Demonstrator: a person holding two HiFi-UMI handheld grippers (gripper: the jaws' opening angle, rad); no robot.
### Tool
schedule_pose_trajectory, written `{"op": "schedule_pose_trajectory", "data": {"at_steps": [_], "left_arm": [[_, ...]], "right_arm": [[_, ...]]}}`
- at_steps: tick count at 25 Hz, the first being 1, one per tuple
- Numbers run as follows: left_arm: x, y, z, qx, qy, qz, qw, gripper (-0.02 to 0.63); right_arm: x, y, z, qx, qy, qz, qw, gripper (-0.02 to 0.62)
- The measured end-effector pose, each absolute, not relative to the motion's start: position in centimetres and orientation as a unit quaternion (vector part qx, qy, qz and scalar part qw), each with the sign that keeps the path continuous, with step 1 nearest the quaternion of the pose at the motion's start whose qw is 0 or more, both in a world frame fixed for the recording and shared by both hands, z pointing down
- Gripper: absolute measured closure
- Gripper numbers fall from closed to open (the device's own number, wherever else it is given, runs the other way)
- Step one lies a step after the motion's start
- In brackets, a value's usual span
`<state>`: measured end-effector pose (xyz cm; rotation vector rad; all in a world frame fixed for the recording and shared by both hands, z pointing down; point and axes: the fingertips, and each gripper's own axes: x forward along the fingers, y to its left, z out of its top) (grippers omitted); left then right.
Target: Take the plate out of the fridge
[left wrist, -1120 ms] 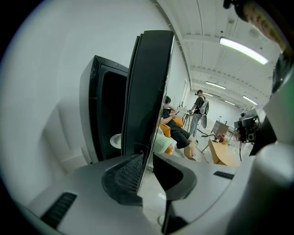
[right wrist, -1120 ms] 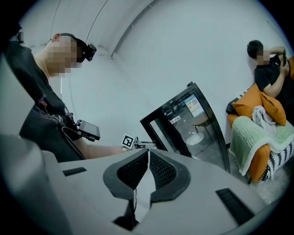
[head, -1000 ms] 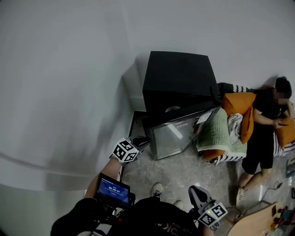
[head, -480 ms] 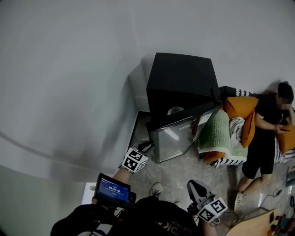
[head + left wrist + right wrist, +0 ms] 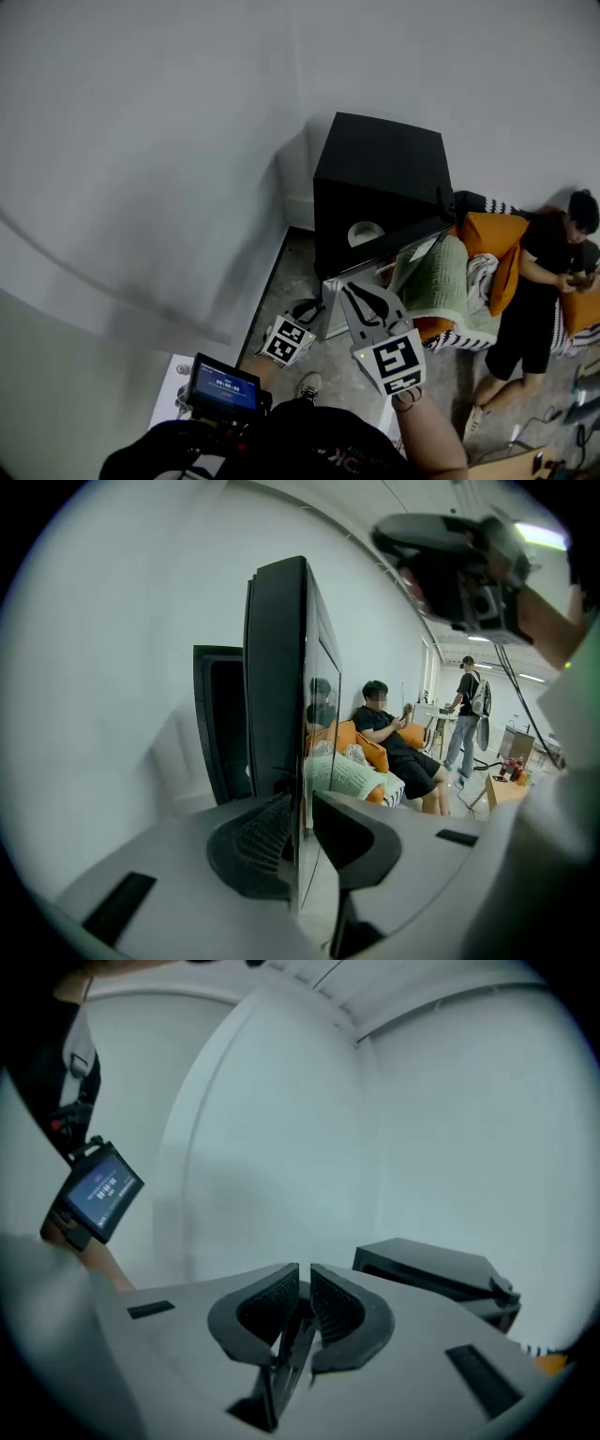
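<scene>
The task was at an early stage. The fridge (image 5: 380,169), a small black matte box with squared corners, stood in the corner against the plain white wall (image 5: 141,141), and its door (image 5: 277,686) was already swung open. No plate had come out yet. Inside the dark opening a pale, round-rimmed shape (image 5: 364,232) showed in the upper part of the fridge. I judged this to be the plate, though it was too small to tell its material.

The left hand-held gripper (image 5: 302,803) was grasping the free edge of the door, low down in front of the fridge. The slab ran between its ribbed dark pads, which pressed on it from both sides. Edge-on the door was dark, and its broad face was glossy enough to mirror the room.

The right hand-held gripper (image 5: 303,1279) was clenched on nothing, its ribbed pads all but touching. It was held up just in front of the open fridge.

Reaching in, taking the plate by its rim and lifting it out were all left to do, in my judgement.

To the right of the fridge lay a soft green knitted blanket (image 5: 439,277) and plump orange cushions (image 5: 492,234). The floor (image 5: 291,272) in front of it was mottled grey and looked like stone.
</scene>
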<state>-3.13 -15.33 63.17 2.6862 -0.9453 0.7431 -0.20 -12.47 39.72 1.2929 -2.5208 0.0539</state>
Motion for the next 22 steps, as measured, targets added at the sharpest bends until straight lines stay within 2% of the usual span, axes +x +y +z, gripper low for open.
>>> {"op": "schedule_pose_trajectory", "data": {"at_steps": [2, 5, 8, 10, 11, 14, 17, 22], "left_arm": [[-3.0, -14.5, 63.0, 0.907, -0.323, 0.249, 0.103, 0.546], [-2.9, -12.7, 63.7, 0.911, -0.308, 0.253, 0.107, 0.546], [-2.8, -10.5, 64.4, 0.917, -0.285, 0.262, 0.097, 0.546], [-3.4, -9.4, 64.8, 0.916, -0.283, 0.263, 0.104, 0.546], [-3.9, -8.9, 65.1, 0.916, -0.285, 0.263, 0.108, 0.546], [-5.8, -7.8, 65.6, 0.910, -0.298, 0.255, 0.130, 0.546], [-7.3, -7.7, 65.5, 0.904, -0.317, 0.243, 0.155, 0.546], [-8.4, -7.5, 64.5, 0.905, -0.321, 0.222, 0.170, 0.546]], "right_arm": [[-2.6, -15.0, 39.6, 0.439, -0.879, 0.002, 0.188, 0.541], [-4.8, -18.3, 41.2, 0.437, -0.859, -0.021, 0.265, 0.541], [-4.8, -21.0, 44.3, 0.438, -0.812, -0.001, 0.386, 0.542], [-3.9, -22.9, 45.1, 0.447, -0.783, 0.011, 0.431, 0.566], [-3.6, -23.7, 45.2, 0.449, -0.779, 0.030, 0.436, 0.591], [-3.0, -25.6, 45.4, 0.441, -0.783, 0.117, 0.424, 0.591], [-3.3, -25.7, 46.4, 0.391, -0.776, 0.183, 0.460, 0.594], [-2.6, -22.3, 46.8, 0.328, -0.776, 0.199, 0.501, 0.594]]}}
